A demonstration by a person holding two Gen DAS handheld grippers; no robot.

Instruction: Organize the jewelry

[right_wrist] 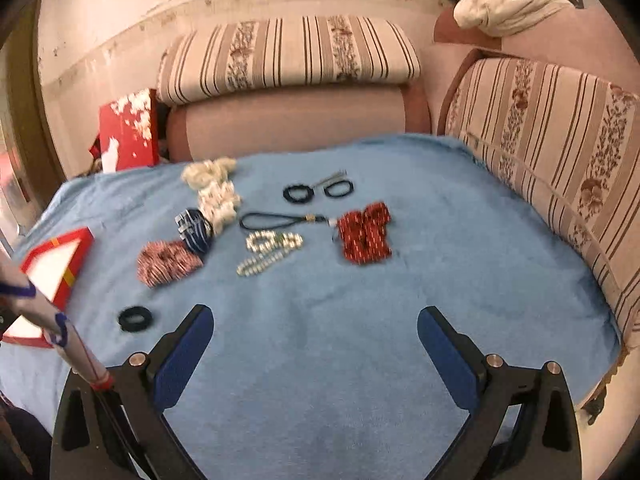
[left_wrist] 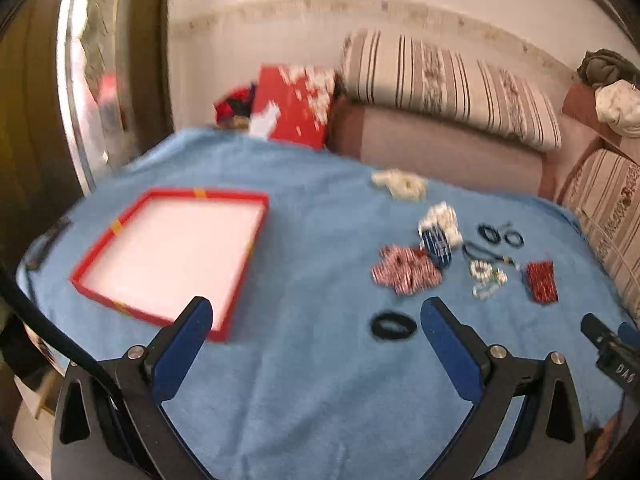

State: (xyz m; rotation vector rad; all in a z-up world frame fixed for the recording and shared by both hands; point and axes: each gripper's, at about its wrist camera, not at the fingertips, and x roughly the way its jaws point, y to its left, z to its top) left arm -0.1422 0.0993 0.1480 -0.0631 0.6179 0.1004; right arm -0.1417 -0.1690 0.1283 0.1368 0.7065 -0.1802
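Note:
A red tray with a white inside [left_wrist: 256, 216] lies on the blue cloth at the left; it shows at the left edge of the right wrist view [right_wrist: 80, 240]. Scattered jewelry lies to its right: a black ring band [left_wrist: 394, 326] [right_wrist: 135, 318], a red-white beaded piece [left_wrist: 406, 270] [right_wrist: 168, 264], a dark blue bangle [left_wrist: 438, 246] [right_wrist: 196, 230], pearl strands [left_wrist: 486, 278] [right_wrist: 268, 252], a red beaded piece [left_wrist: 542, 282] [right_wrist: 364, 232], two small dark rings [right_wrist: 316, 192], a dark cord [right_wrist: 276, 220] and white pieces [right_wrist: 214, 188]. My left gripper [left_wrist: 316, 312] and right gripper [right_wrist: 316, 320] are open and empty above the cloth.
The blue cloth [right_wrist: 320, 360] covers a table. Striped sofa cushions [right_wrist: 288, 56] stand behind and to the right [right_wrist: 560, 152]. A red box [left_wrist: 296, 104] leans at the back left. A mirror or door frame [left_wrist: 92, 80] stands at the left. The right gripper's tip [left_wrist: 608, 344] shows at the right.

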